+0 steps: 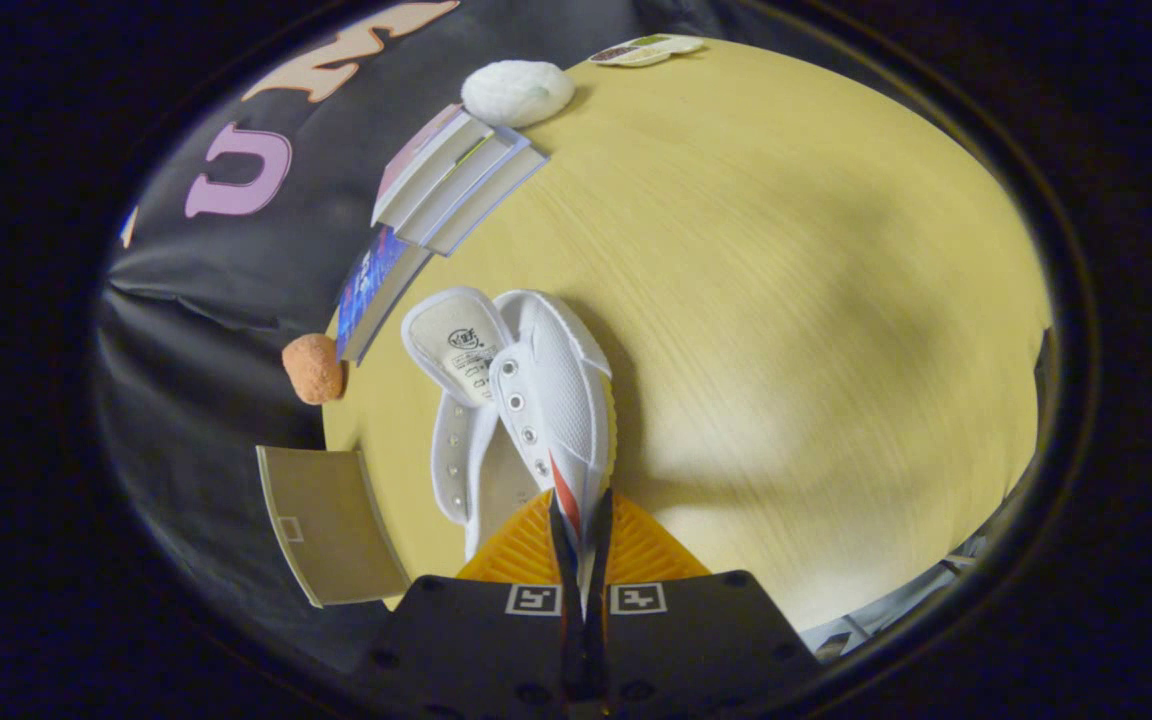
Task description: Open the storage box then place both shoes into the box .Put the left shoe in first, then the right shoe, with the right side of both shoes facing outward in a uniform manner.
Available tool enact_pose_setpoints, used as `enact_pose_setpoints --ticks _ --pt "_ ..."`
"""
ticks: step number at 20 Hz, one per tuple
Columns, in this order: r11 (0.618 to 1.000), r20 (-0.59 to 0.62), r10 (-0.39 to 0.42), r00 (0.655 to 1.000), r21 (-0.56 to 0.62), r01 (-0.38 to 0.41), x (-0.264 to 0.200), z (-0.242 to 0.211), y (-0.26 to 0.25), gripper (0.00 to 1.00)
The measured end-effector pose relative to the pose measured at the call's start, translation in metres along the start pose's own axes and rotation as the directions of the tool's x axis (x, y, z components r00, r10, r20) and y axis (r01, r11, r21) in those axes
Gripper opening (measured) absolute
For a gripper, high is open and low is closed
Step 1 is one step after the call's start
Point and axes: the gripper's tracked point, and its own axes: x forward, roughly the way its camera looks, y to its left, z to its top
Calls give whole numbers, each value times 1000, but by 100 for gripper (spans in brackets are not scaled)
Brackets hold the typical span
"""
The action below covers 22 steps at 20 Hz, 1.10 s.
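My gripper (581, 535) is clamped tight on the white shoe (546, 400), both fingers pinching its side wall near the red and blue stripe. The shoe hangs over the table, heel end pointing away from me, the insole and eyelets showing. The toe end is hidden behind the fingers; I can't tell if it's the left or right shoe. There's a logo stamp on the insole, too small to read.

The surface is a pale yellow wood-grain table (786, 300), with soft shadows across it. A stack of books (451, 180) lies beyond the shoe, a white lump (518, 92) just past it, an orange ball (313, 368) at the table edge, cover text blurred. A tan flat panel (326, 525) sits beside my fingers; could be box part, unsure. Small cards (648, 48) lie at the far edge, unreadable.
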Motion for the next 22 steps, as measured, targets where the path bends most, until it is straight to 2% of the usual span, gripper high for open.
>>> enact_pose_setpoints --ticks 6,12,18,22 --pt "989 -56 147 988 -22 -149 -13 -18 91 3" --pt "949 -130 288 949 -94 -301 -23 -50 211 3" --pt "907 -229 342 911 -172 -384 -14 -102 312 3" --pt "895 -304 350 886 -171 -412 3 -144 360 3"
